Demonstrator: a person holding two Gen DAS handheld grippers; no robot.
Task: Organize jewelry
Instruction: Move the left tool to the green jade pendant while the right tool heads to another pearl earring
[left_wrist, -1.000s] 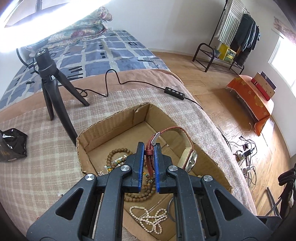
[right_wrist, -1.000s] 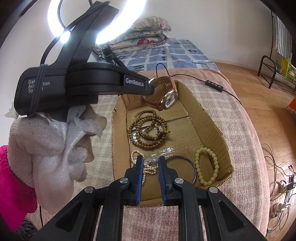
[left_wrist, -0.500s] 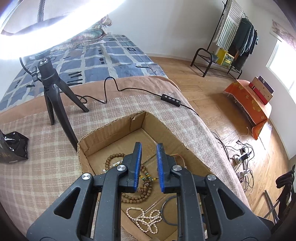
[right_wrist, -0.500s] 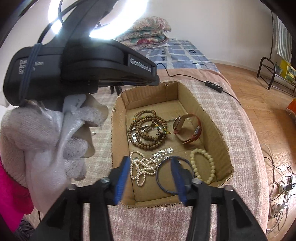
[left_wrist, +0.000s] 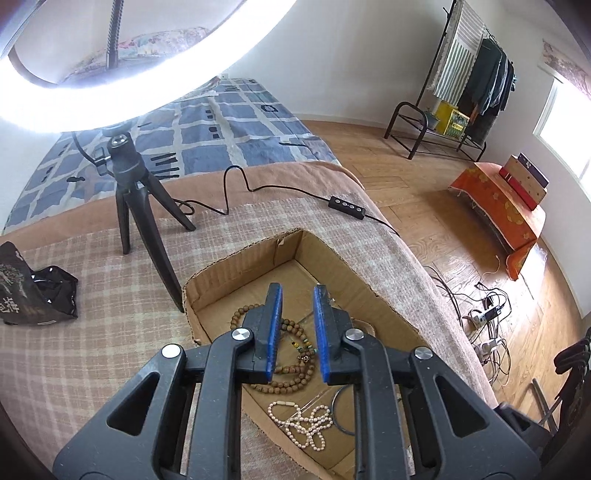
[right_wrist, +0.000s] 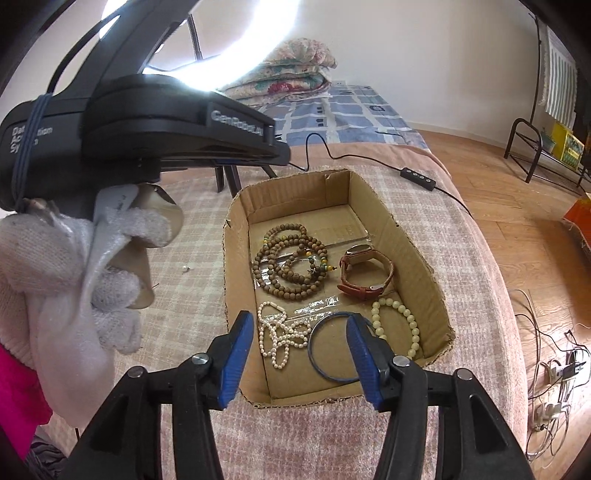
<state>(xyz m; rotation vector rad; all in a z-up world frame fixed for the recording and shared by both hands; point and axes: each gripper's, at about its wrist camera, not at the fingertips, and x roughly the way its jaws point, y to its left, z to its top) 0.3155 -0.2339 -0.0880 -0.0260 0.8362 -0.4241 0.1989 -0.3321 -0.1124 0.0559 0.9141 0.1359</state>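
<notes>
An open cardboard box (right_wrist: 413, 243) on the checked table cover holds the jewelry. Inside lie a brown wooden bead necklace (right_wrist: 291, 260), a watch with a red-brown strap (right_wrist: 365, 271), a white pearl necklace (right_wrist: 279, 332), a dark blue bangle (right_wrist: 328, 349) and a pale green bead bracelet (right_wrist: 400, 321). My right gripper (right_wrist: 301, 332) is open and empty above the box's near end. My left gripper (left_wrist: 297, 295) is open and empty above the box (left_wrist: 240, 273), over the wooden beads (left_wrist: 291, 354). The left gripper's body also shows in the right wrist view (right_wrist: 147, 122), held by a gloved hand.
A ring light on a black tripod (left_wrist: 136, 206) stands left of the box, its cable and inline switch (left_wrist: 347, 203) running behind. A black bag (left_wrist: 33, 295) lies at the far left. The table edge drops to wooden floor on the right.
My left gripper let go of the watch, which now lies in the box, then opened and rose. My right gripper opened wide and pulled back a little.
</notes>
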